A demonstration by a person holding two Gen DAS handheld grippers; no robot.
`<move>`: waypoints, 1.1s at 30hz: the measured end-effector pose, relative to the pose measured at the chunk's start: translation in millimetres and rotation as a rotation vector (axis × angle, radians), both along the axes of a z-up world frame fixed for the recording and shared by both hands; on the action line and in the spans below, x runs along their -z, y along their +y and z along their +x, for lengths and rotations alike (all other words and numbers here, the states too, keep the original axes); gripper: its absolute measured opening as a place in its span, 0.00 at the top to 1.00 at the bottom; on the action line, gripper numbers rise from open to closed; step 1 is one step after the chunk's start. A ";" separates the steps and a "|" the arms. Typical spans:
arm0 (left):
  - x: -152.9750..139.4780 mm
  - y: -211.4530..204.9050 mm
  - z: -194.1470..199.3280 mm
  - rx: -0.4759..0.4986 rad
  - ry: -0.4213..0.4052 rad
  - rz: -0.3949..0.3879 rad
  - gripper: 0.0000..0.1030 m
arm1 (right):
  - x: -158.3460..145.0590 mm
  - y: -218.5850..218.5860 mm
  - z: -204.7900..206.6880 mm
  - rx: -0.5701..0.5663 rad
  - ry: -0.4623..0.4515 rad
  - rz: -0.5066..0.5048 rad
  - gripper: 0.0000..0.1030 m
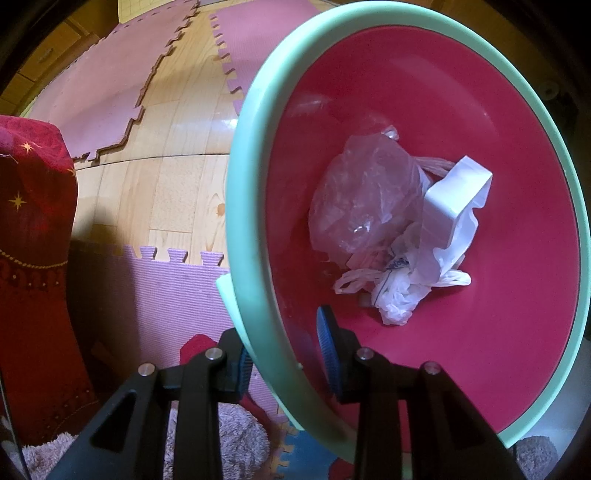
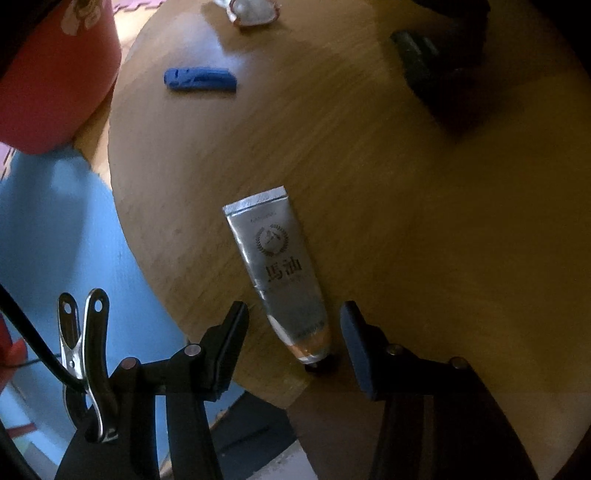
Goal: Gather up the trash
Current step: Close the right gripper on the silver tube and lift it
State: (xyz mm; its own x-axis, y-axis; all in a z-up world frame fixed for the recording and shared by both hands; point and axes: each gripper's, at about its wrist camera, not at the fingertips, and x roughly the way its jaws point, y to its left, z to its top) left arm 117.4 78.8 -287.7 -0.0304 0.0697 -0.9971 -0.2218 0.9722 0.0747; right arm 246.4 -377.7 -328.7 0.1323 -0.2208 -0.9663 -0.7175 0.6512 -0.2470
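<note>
My left gripper (image 1: pixel 286 358) is shut on the mint-green rim (image 1: pixel 243 206) of a bucket with a pink inside, one blue pad outside the wall and one inside. At the bucket's bottom lie a crumpled clear plastic bag (image 1: pixel 362 199) and white plastic bags with a white plastic piece (image 1: pixel 454 206). In the right wrist view a silver tube (image 2: pixel 277 258) with dark lettering lies on the round wooden table (image 2: pixel 406 221), its cap end toward me. My right gripper (image 2: pixel 293 314) stands open around the tube's lower end, with a gap on each side.
On the table lie a blue clip-like object (image 2: pixel 201 79), a pale wrapper (image 2: pixel 253 11) at the far edge and a dark object (image 2: pixel 436 62). The bucket's red outside (image 2: pixel 55 74) shows at left. Pink foam mats (image 1: pixel 122 74), wooden floor, a red starred cloth (image 1: pixel 33 221).
</note>
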 end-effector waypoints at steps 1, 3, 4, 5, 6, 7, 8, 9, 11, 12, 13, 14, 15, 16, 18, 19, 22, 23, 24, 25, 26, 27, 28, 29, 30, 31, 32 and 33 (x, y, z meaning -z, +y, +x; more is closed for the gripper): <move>0.0 -0.1 -0.1 0.000 0.001 0.001 0.68 | -2.4 0.0 2.2 0.001 -0.002 0.017 0.48; 0.2 -0.8 0.3 0.001 0.002 0.005 0.68 | -3.0 -1.5 3.6 0.015 -0.004 0.020 0.46; 0.3 -0.6 -0.2 0.001 0.001 0.005 0.68 | -2.8 -1.6 2.9 0.013 -0.009 0.019 0.46; 0.1 -0.8 0.4 0.001 0.002 0.005 0.68 | -2.7 -1.7 2.5 0.015 -0.012 0.015 0.46; 0.0 -0.6 0.6 0.000 0.002 0.005 0.68 | -3.1 -1.2 1.4 0.026 -0.011 0.010 0.46; 0.0 -0.5 0.5 0.000 0.002 0.005 0.68 | -2.9 -0.9 2.1 0.049 -0.005 0.001 0.46; 0.0 -0.6 0.6 0.000 0.002 0.005 0.68 | -1.5 0.2 3.7 0.077 0.005 -0.003 0.47; 0.0 -0.5 0.6 0.000 0.002 0.005 0.68 | 0.8 0.9 5.4 0.104 0.018 -0.002 0.48; 0.0 0.0 0.2 0.001 0.002 0.003 0.68 | 0.0 -5.7 9.6 0.173 0.064 0.036 0.69; 0.0 -0.1 0.6 0.000 0.002 0.002 0.68 | -0.1 -6.2 8.3 0.185 0.076 0.053 0.73; 0.0 0.2 0.5 0.000 0.002 0.001 0.68 | -0.5 -4.5 4.1 0.180 0.064 0.053 0.77; -0.1 0.3 0.5 -0.001 0.001 0.001 0.68 | -0.8 -3.0 0.5 0.174 0.050 0.049 0.78; -0.1 0.2 0.5 -0.001 0.001 0.000 0.68 | 1.6 2.2 -4.1 0.180 0.040 0.053 0.78; -0.1 0.1 0.4 0.000 0.001 0.001 0.68 | 0.5 5.9 -6.0 0.209 0.039 0.077 0.78; -0.2 0.1 0.6 -0.001 0.001 0.000 0.68 | -3.0 3.1 -10.7 0.250 0.033 0.110 0.82; -0.1 0.1 0.5 -0.001 0.001 0.000 0.68 | -4.5 2.2 -11.3 0.271 0.028 0.124 0.87; -0.1 0.0 0.5 0.000 0.002 0.002 0.68 | -13.0 4.9 -11.5 0.306 0.001 0.155 0.91; -0.2 0.0 0.7 -0.001 0.002 0.004 0.68 | -14.9 7.7 -14.7 0.297 -0.014 0.151 0.91; -0.2 -0.3 0.9 -0.001 0.002 0.005 0.68 | -17.2 13.0 -19.5 0.285 -0.032 0.149 0.91; -0.2 -0.6 1.0 -0.001 0.003 0.006 0.68 | -19.4 16.9 -23.8 0.278 -0.046 0.152 0.91; -0.1 -1.1 1.2 -0.001 0.003 0.007 0.68 | -17.6 24.1 -27.6 0.273 -0.057 0.154 0.91; -0.2 -1.2 1.0 0.000 0.003 0.007 0.68 | -20.2 29.6 -32.5 0.272 -0.074 0.161 0.91; -0.1 -1.5 1.2 -0.001 0.003 0.006 0.68 | -22.9 30.7 -32.1 0.276 -0.084 0.170 0.91; 0.0 -1.7 1.2 -0.001 0.002 0.006 0.68 | -25.6 32.7 -33.8 0.280 -0.090 0.179 0.91; -0.1 -2.0 1.2 0.000 0.001 0.007 0.68 | -29.3 35.8 -40.3 0.283 -0.100 0.191 0.91; -0.1 -2.3 1.1 0.001 0.001 0.008 0.68 | -36.7 41.6 -45.7 0.282 -0.111 0.207 0.91; -0.2 -2.5 1.1 0.001 0.001 0.008 0.68 | -42.6 45.4 -45.8 0.280 -0.117 0.221 0.91; -0.1 -2.4 1.2 0.001 0.001 0.008 0.68 | -48.6 53.9 -48.5 0.276 -0.126 0.234 0.91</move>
State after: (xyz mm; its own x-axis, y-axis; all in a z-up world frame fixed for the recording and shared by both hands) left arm 118.6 76.3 -287.6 -0.0315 0.0777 -0.9965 -0.2208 0.9718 0.0828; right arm 197.9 -323.8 -280.1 0.2193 -0.0403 -0.9748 -0.4805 0.8651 -0.1439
